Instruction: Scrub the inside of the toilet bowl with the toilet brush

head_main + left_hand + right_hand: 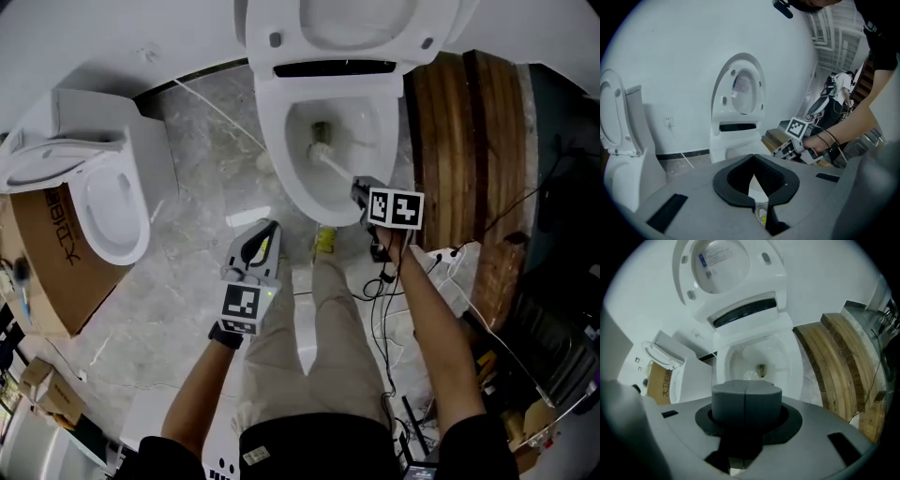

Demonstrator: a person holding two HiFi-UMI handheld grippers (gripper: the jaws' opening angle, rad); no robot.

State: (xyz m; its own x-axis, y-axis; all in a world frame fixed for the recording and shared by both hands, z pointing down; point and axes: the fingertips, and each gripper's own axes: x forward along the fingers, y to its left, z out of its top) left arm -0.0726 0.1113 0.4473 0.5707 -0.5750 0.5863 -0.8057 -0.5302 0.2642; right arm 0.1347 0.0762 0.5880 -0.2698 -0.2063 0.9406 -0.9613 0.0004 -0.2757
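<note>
A white toilet [323,178] stands ahead of me with its lid and seat raised [352,23]. In the head view the toilet brush [333,164] slants down into the bowl, and its white head lies near the drain. My right gripper [359,190] is shut on the brush handle at the bowl's front right rim. In the right gripper view the closed jaws [746,394] hide the brush, and the bowl [759,357] lies just beyond them. My left gripper [265,230] hangs in front of the bowl over the floor, with its jaws [752,159] meeting at the tips and holding nothing.
A second white toilet [108,202] stands at the left, next to a cardboard box [52,253]. Curved wooden planks [469,141] lie to the right of the bowl. Cables [412,272] trail on the marble floor. The person's legs and a yellow shoe [325,239] are below the bowl.
</note>
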